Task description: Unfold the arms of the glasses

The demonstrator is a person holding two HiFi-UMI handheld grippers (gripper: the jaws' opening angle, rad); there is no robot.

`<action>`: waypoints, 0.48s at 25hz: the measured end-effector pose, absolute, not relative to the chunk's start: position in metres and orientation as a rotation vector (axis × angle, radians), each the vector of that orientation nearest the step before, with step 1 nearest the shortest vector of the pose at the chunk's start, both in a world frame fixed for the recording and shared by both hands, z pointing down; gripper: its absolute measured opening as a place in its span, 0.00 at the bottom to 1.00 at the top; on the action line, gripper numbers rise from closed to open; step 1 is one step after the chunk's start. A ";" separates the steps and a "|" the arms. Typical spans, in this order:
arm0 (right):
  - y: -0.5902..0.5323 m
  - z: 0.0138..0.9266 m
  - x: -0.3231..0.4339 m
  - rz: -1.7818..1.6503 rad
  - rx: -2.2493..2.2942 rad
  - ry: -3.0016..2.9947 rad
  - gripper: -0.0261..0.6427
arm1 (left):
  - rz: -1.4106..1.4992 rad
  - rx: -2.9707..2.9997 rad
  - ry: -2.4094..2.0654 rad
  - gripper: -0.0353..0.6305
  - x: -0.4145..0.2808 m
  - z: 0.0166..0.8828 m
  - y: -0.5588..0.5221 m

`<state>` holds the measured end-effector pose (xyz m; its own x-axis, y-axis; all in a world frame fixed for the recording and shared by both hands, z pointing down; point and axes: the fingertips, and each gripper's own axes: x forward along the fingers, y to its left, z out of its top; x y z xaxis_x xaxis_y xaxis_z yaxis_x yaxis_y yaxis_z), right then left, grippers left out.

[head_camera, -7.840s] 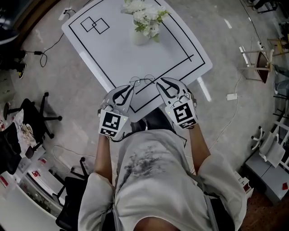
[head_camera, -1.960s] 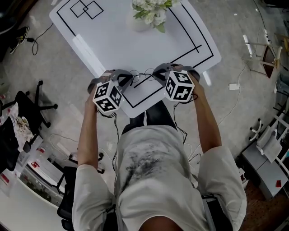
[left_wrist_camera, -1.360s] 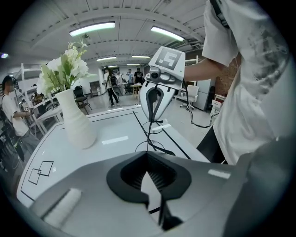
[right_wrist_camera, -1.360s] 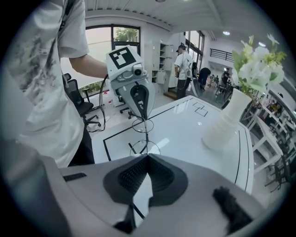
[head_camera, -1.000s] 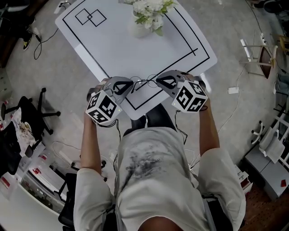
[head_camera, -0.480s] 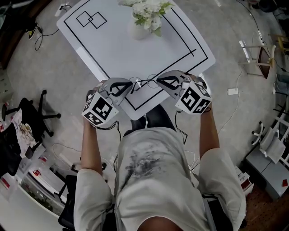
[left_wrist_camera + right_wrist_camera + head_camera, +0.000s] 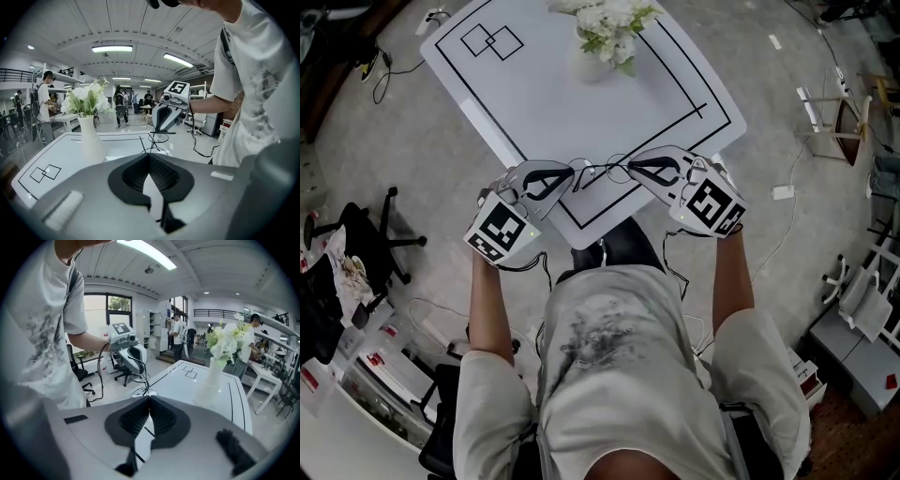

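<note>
You hold the glasses (image 7: 600,172) in the air between both claws, on the side of the vase (image 7: 592,71) nearest your body and well apart from it, over the near edge of the table (image 7: 534,103); lifting them off the surface looks meant to give each thin arm (image 7: 144,146) room to swing without scraping.

Your left claw (image 7: 573,172) is pressed together on one arm; in the left gripper view its tips (image 7: 149,155) meet on the wire, and the lens rings hang just beyond them, toward the vase.

Your right claw (image 7: 629,170) is likewise pinched shut on the other arm; in the right gripper view the wire leaves its tips (image 7: 149,398) and the rims sit just ahead, nearer you than the vase.

The two claws face each other tip to tip, so the frame bridges the small gap between them; that opposed grip suits drawing the arms outward. The arms look partly opened; how far I cannot tell.
</note>
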<state>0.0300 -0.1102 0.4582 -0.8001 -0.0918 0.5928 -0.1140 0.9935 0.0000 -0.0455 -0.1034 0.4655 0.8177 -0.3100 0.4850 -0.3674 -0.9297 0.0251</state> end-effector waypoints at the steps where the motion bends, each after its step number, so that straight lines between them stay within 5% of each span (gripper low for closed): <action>1: -0.110 0.457 0.030 0.051 0.146 -2.511 0.06 | 0.728 2.882 -0.543 0.07 -0.046 0.464 -0.104; 12: -0.110 0.444 0.032 0.074 0.152 -2.582 0.06 | 0.591 2.884 -0.555 0.06 -0.048 0.445 -0.103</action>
